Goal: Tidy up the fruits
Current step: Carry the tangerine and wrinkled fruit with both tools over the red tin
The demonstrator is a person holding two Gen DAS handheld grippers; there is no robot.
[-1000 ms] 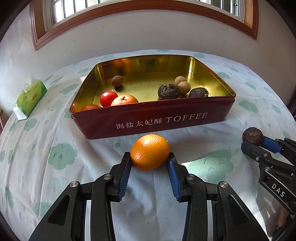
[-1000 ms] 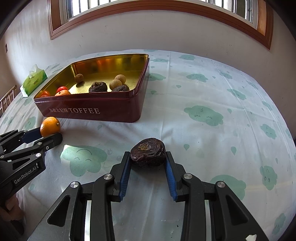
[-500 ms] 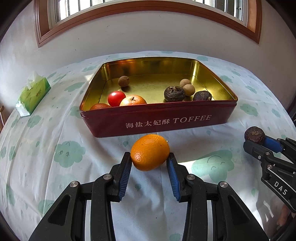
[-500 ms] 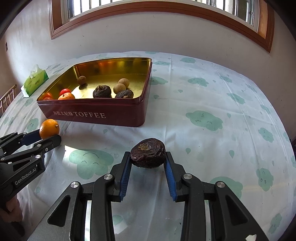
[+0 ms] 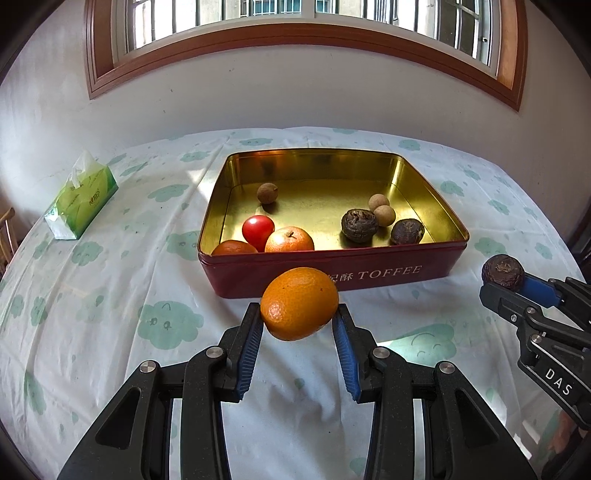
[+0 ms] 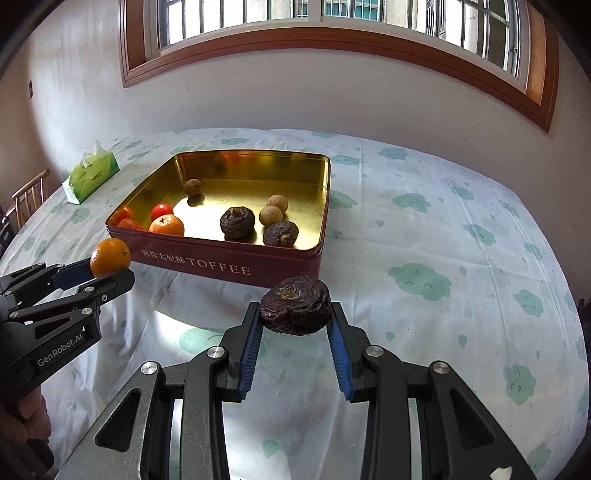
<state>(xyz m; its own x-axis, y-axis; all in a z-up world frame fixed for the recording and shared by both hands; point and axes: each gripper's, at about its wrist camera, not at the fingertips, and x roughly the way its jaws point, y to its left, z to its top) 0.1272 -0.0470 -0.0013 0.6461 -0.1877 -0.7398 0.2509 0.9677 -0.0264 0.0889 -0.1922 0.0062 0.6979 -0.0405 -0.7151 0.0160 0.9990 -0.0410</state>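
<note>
I have the left tool (image 5: pixel 299 325) clenched on an orange (image 5: pixel 299 302), held clear of the counter (image 5: pixel 110 295) just in front of the tin (image 5: pixel 332 280). The right tool (image 6: pixel 295 321) grips a dark wrinkled fruit (image 6: pixel 295 304), also off the cloth, near the tin's front right corner. Inside the tin: two oranges and a tomato (image 5: pixel 258 228) at front left, two dark fruits and two longans at right, one longan (image 5: pixel 266 193) toward the back. Tissue pack (image 5: pixel 79 197) well left of the tin.

Room and background
White wall (image 5: pixel 295 92) carried a wood-framed window (image 5: pixel 295 33); daylight fell on the cloud-print tablecloth (image 6: pixel 461 258).
</note>
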